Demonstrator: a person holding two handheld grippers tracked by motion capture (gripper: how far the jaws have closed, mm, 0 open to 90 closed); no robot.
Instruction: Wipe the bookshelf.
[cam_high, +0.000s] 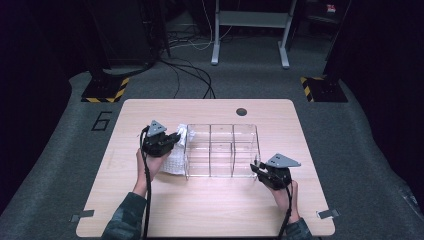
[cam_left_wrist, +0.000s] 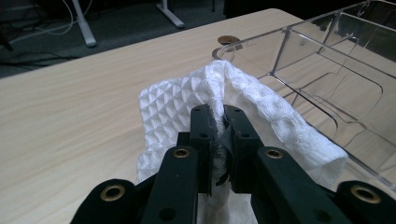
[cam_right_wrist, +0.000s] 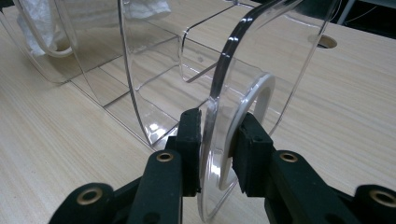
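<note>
A white waffle-weave cloth (cam_high: 174, 163) lies against the left end of a clear plastic organizer (cam_high: 222, 150) on the wooden table (cam_high: 210, 200). My left gripper (cam_high: 176, 139) is shut on a raised fold of the cloth (cam_left_wrist: 177, 98), its jaws (cam_left_wrist: 219, 116) pinching the ridge beside the organizer's corner (cam_left_wrist: 327, 60). My right gripper (cam_high: 256, 167) is at the organizer's right end. Its jaws (cam_right_wrist: 217, 126) are shut on the curved end wall (cam_right_wrist: 233, 70), one pad on each side. The cloth (cam_right_wrist: 42, 18) shows blurred through the clear walls.
The organizer has several compartments with nothing in them. A round cable hole (cam_high: 241, 111) sits in the table near the far edge. Beyond the table are dark carpet, loose cables (cam_high: 192, 75), a white desk frame (cam_high: 250, 30) and striped floor markings (cam_high: 106, 94).
</note>
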